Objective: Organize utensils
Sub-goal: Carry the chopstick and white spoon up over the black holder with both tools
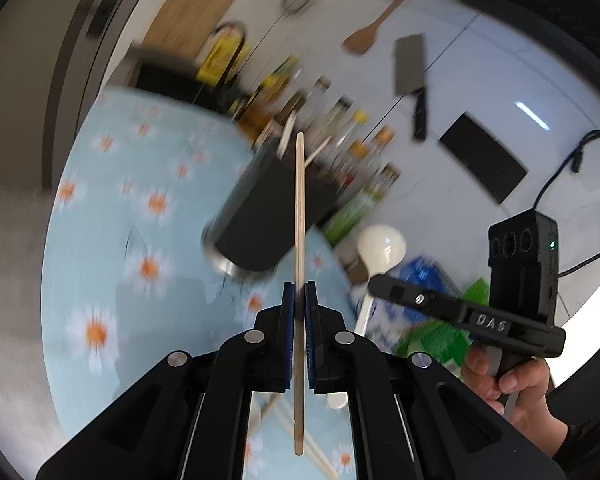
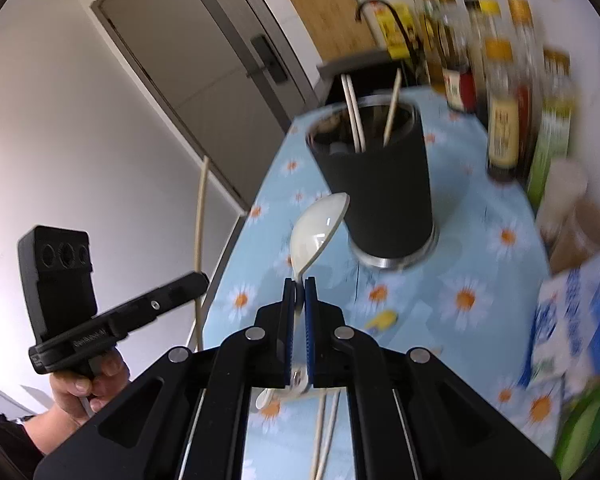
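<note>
Closest to me, my left gripper point(image 1: 299, 294) has its fingers point(image 1: 288, 300) clamped on a single wooden chopstick point(image 1: 299, 216), which stands straight up through the blue pads, its tip reaching out ahead and its tail hanging below them. My right gripper point(image 2: 299, 290) has its fingers point(image 2: 309, 300) pinched tight on the handle of a white ceramic spoon point(image 2: 318, 222), bowl tilted forward and up. Both sit above the desk point(image 2: 476, 216), covered in a pale blue cloth with daisies. From the left camera I see the other gripper beside mine, spoon point(image 1: 380, 246) in its grip and the hand point(image 1: 512, 384) on its handle; from the right camera I see the hand point(image 2: 84, 384) carrying the chopstick point(image 2: 199, 216).

Just beyond the spoon stands a black utensil cup point(image 2: 380, 184) with a steel base, upright on the cloth, with several chopsticks point(image 2: 354, 116) leaning inside. A small yellow scrap point(image 2: 382, 319) lies on the cloth near it. Further back, bottles point(image 2: 502, 120) crowd the desk's far side, blurred, with a blue and white carton point(image 2: 572, 320) to the right. On the wall behind hang a cleaver point(image 1: 410, 66), a wooden spatula point(image 1: 366, 34) and a cutting board point(image 2: 330, 16)
</note>
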`<state>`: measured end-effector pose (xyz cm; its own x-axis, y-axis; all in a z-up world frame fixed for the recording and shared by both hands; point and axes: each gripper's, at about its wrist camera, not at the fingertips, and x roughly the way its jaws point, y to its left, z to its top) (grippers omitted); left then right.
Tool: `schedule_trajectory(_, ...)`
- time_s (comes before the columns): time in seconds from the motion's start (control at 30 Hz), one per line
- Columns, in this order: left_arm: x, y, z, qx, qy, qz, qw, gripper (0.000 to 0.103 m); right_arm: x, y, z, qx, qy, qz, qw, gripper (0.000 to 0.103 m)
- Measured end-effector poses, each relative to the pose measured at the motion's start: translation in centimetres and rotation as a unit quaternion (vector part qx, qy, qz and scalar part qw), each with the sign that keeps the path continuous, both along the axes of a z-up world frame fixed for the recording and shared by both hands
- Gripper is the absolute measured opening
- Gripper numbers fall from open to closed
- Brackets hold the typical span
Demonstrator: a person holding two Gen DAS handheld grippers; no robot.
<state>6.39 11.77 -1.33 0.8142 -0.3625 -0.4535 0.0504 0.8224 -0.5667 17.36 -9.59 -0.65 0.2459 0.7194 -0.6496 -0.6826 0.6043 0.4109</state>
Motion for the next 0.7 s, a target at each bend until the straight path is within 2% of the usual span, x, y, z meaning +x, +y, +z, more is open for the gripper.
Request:
schedule_trajectory(0.17,1.8,0.2,4.2,0.041,-0.062,-0.002,0.9972,0.004,0.9,0.9,3.0,0.004,-0.067,-0.006,0.998,0.006)
schedule_trajectory(0.3,3.2,0.0,7.0,0.060,-0.106,0.001,0.9925,0.004,1.9,1.3,4.8,0.013,-0.102,-0.013,0.995,0.006)
schedule_trajectory(0.53,6.2,0.0,9.4,0.077,-0.141,0.012,0.9869,0.004,4.7,2.2,7.8,0.027,-0.148,-0.026,0.988,0.006)
schedule_trajectory(0.7,8.7,0.0,9.7,0.090,-0.155,0.020,0.9836,0.004,6.7,2.4,9.6,0.041,-0.173,-0.042,0.983,0.006)
